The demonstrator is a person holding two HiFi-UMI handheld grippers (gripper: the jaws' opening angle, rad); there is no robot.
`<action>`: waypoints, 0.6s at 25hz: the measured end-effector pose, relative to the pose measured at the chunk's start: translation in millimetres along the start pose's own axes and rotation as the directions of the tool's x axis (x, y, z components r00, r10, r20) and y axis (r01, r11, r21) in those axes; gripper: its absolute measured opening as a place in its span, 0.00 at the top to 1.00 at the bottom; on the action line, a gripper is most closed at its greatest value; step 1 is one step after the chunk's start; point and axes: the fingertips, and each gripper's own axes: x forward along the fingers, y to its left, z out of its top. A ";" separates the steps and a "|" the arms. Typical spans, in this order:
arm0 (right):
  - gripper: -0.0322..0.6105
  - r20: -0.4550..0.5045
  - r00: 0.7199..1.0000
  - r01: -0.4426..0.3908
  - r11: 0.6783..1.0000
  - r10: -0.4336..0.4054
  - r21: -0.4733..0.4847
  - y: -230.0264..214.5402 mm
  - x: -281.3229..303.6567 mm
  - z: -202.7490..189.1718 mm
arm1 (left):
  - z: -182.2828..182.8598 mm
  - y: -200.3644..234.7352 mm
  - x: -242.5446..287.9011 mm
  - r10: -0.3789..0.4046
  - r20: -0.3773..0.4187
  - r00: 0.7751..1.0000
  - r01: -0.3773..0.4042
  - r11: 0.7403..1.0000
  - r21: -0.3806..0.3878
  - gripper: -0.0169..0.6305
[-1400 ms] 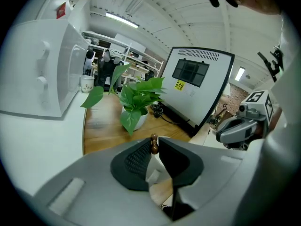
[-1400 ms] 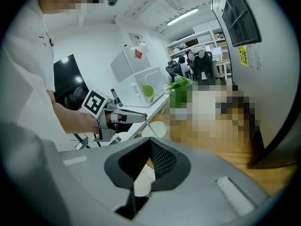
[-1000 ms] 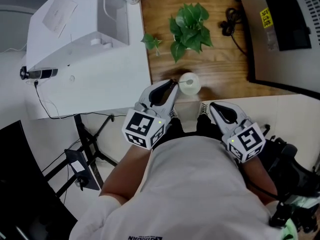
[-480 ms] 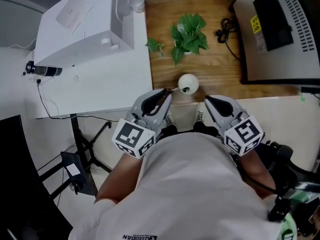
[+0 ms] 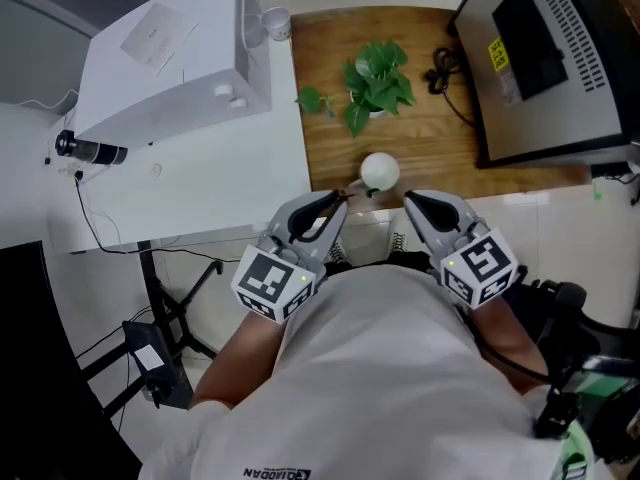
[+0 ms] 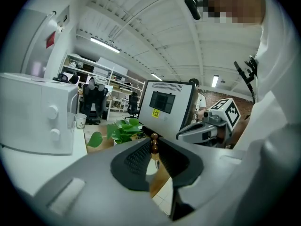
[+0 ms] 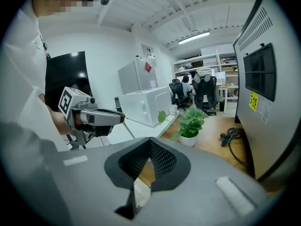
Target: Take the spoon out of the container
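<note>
A small white round container [image 5: 380, 171] stands at the near edge of the wooden table [image 5: 440, 133]. My left gripper [image 5: 338, 201] is just near-left of it, shut on the spoon [image 5: 354, 189]. In the left gripper view the spoon's brown beaded handle [image 6: 154, 143] sticks up between the pads. The spoon's far end lies by the container's near-left rim; whether it is still inside I cannot tell. My right gripper [image 5: 410, 202] hovers just near-right of the container, its jaws shut with nothing between them [image 7: 150, 144].
A green potted plant [image 5: 375, 76] stands behind the container. A black cable [image 5: 440, 63] and a large grey cabinet [image 5: 545, 63] are at the right. A white appliance [image 5: 170, 58] and a paper cup [image 5: 276, 20] sit on the white table [image 5: 210, 183] at left.
The left gripper has drawn back from the container toward me with the spoon handle in it. The right gripper has come in closer to the container's near side.
</note>
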 end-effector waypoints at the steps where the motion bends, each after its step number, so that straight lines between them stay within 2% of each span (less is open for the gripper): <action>1: 0.94 0.000 1.000 0.021 1.000 -0.021 0.006 0.5 -0.8 -0.4 | -1.6 -0.1 -2.2 -0.010 -0.005 1.000 0.010 1.000 0.003 0.89; 6: 0.94 0.025 0.995 0.100 0.994 -0.101 0.043 6.0 -13.3 -2.7 | -7.8 -5.4 -16.6 -0.074 -0.011 0.997 0.074 0.997 0.019 0.89; 9: 0.94 0.018 0.992 0.124 0.991 -0.125 0.043 14.4 -20.8 -12.3 | -12.6 -6.7 -27.0 -0.079 -0.012 0.997 0.079 0.996 0.027 0.89; 15: 0.94 0.004 0.998 0.064 0.998 -0.064 0.022 43.3 -34.5 -24.6 | -17.4 -20.0 -45.3 -0.025 0.022 0.999 0.025 1.000 0.004 0.89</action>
